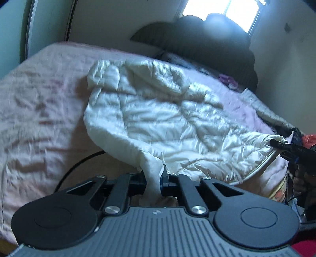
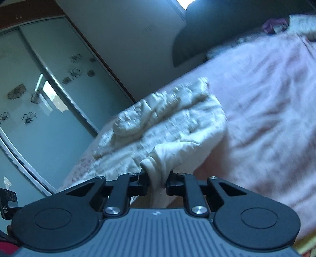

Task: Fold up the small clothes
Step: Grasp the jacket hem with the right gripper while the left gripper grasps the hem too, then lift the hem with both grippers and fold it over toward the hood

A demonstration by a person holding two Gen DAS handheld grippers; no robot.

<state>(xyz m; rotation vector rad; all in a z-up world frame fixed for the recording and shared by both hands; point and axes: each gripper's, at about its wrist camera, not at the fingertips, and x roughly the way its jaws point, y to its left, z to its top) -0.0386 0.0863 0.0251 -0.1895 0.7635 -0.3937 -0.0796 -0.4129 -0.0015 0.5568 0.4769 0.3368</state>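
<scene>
A small cream quilted jacket point(image 1: 158, 114) lies spread on a pink bedsheet point(image 1: 39, 102). My left gripper point(image 1: 154, 178) is shut on the jacket's near edge, with white lining between the fingers. My right gripper point(image 2: 157, 181) is shut on a cream cuff or hem of the same jacket point(image 2: 167, 122). In the left wrist view the right gripper point(image 1: 280, 143) shows at the far right, pinching the jacket's corner. The jacket hangs stretched between the two grippers. Both views are motion-blurred.
Dark pillows point(image 1: 207, 43) sit at the head of the bed under a bright window point(image 1: 221, 9). A purple item point(image 1: 227, 80) lies near them. A wardrobe with frosted flowered sliding doors point(image 2: 39, 79) stands beside the bed. Other clothes point(image 1: 308, 138) lie at the right.
</scene>
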